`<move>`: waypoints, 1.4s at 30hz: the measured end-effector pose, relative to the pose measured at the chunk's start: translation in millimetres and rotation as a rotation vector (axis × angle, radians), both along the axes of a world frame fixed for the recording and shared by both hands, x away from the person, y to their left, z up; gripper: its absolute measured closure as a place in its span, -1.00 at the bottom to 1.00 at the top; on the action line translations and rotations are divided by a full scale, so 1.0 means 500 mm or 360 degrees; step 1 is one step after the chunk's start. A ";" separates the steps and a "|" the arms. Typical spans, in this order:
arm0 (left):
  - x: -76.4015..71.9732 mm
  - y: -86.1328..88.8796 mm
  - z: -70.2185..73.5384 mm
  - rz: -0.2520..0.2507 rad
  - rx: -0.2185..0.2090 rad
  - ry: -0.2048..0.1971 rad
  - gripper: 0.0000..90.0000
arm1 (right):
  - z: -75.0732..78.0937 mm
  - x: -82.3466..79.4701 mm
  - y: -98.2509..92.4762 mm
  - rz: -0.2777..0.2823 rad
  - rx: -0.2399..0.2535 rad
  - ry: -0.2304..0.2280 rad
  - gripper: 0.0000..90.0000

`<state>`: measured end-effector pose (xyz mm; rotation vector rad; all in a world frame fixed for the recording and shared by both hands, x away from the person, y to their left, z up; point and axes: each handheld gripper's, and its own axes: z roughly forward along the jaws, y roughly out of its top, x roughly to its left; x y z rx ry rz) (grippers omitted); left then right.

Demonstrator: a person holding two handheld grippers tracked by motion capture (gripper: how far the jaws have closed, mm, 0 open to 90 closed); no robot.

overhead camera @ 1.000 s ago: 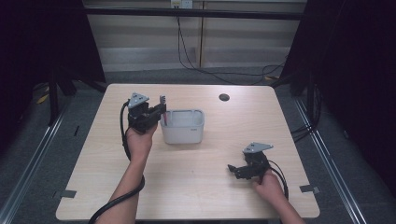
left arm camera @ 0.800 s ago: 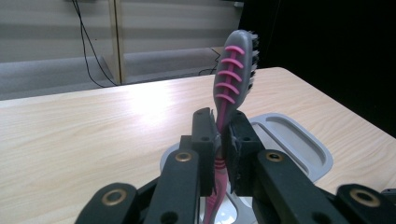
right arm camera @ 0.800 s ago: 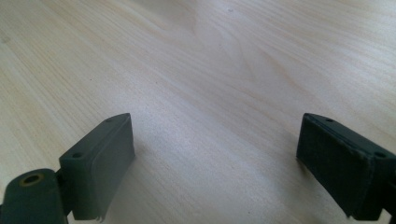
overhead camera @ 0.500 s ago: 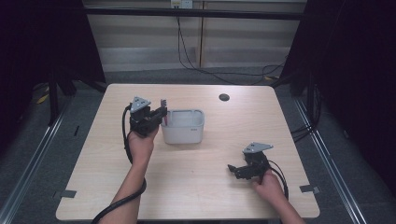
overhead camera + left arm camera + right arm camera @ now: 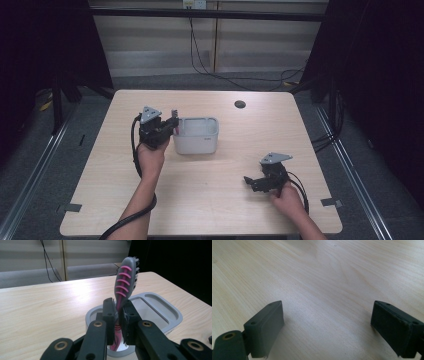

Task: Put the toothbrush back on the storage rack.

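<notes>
left gripper [image 5: 172, 125]: black body, grey three-cornered plate on top, thick black cable | its jaws: black bars with brass-ringed pivot holes, small screw holes near the tips | right gripper [image 5: 252, 181]: same black build and grey plate (cable thinner-looking) | its pads: dark blocks, screw holes | forearms: bare, no sleeves

1. No readable text, label, brand, number or sign appears in the high view.
2. None can be read in the left gripper view.
3. None can be read in the right gripper view.
</notes>
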<state>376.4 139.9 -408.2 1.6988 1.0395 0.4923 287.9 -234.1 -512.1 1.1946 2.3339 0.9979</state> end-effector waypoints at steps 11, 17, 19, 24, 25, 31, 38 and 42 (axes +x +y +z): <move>-0.005 0.002 -0.008 0.0002 0.0004 0.0001 0.84 | 0.000 0.000 0.000 -0.0001 0.0000 0.0000 -0.77; -0.008 0.002 -0.014 -0.0001 0.0021 0.0001 0.83 | 0.000 0.000 0.000 0.0000 0.0000 0.0000 -0.77; -0.009 0.002 -0.016 -0.0001 0.0022 -0.0001 0.82 | 0.000 0.000 0.000 0.0000 0.0000 0.0000 -0.77; -0.012 0.002 -0.016 -0.0004 0.0026 0.0000 0.82 | 0.000 0.000 0.000 -0.0001 0.0000 0.0000 -0.77; -0.012 0.003 -0.016 -0.0005 0.0031 -0.0002 0.82 | 0.000 0.000 0.000 0.0000 0.0000 0.0000 -0.77; -0.012 0.004 -0.018 -0.0002 0.0025 0.0010 0.82 | 0.000 0.000 0.000 -0.0001 0.0000 0.0000 -0.77; -0.014 0.009 -0.021 0.0001 0.0033 0.0021 0.81 | 0.000 0.000 0.000 0.0000 0.0000 0.0000 -0.77; -0.015 0.009 -0.021 0.0000 0.0034 0.0022 0.81 | 0.000 0.000 0.000 -0.0001 0.0000 0.0000 -0.77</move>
